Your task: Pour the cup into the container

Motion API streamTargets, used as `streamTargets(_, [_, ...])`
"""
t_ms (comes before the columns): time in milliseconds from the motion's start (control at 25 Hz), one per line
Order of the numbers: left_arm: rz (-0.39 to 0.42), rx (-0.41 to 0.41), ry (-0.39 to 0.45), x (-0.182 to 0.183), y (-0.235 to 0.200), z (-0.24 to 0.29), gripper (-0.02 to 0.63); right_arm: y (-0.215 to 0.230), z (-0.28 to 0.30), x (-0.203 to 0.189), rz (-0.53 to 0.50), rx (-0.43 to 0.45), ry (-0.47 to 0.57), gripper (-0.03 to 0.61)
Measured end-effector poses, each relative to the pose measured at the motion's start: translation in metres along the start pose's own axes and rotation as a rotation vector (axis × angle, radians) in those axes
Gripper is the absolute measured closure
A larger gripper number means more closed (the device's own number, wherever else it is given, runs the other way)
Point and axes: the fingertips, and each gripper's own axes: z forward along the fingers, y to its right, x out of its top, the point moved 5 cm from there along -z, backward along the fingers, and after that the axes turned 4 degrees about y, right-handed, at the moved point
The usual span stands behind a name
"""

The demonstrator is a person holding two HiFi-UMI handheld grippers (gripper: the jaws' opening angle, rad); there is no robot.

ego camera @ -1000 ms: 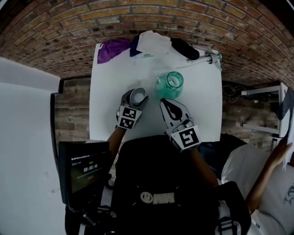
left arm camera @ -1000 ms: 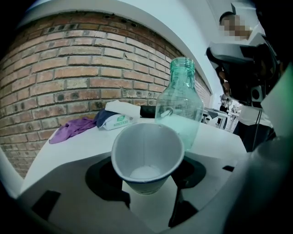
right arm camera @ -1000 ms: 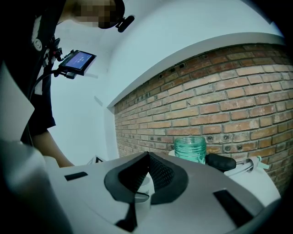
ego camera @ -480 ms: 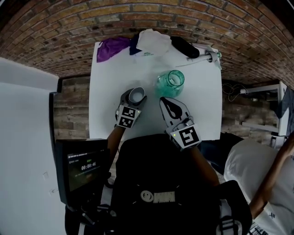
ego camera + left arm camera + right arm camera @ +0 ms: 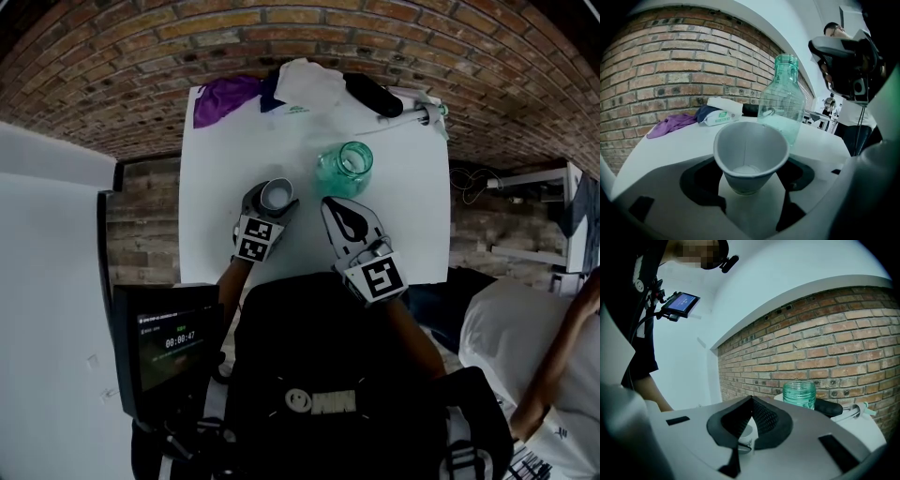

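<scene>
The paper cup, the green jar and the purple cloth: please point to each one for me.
paper cup (image 5: 751,149): left gripper view, on its inner wall.
green jar (image 5: 783,105): left gripper view, on its clear body.
purple cloth (image 5: 225,97): head view, on the middle of the cloth.

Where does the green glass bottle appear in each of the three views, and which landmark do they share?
Head view: green glass bottle just above centre, on the white table.
Left gripper view: right of centre, upper half, behind the paper cup.
Right gripper view: right of centre, lower half, only its top showing.
Shared landmark: the brick wall beyond it.
</scene>
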Motion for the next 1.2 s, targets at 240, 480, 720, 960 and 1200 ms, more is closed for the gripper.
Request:
streamTargets(240, [-0.043,0.017,0.051,0.002,-0.001,-0.014,0.144,-0.005,-0.004,0.001,0.001,-0.015,-0.001,0.578])
streamTargets(480, [-0.064,0.066,0.131,0.006,-0.008,-0.050,0.144,-0.013,-0.009,-0.005,0.018,-0.032,-0.027,0.578])
streamTargets(720, [-0.049,0.118,0.210,0.021,-0.012,-0.101,0.177,-0.026,-0.009,-0.007,0.021,-0.047,-0.040,0.578])
streamTargets(960, [-0.065,0.141,0.321,0.048,0.013,-0.147,0.611,-0.036,-0.013,-0.013,0.045,-0.069,-0.041,0.578])
streamTargets(1200, [-0.116,0.084,0.352,0.076,0.045,-0.168,0.611,-0.044,-0.025,-0.023,0.072,-0.090,-0.052,0.578])
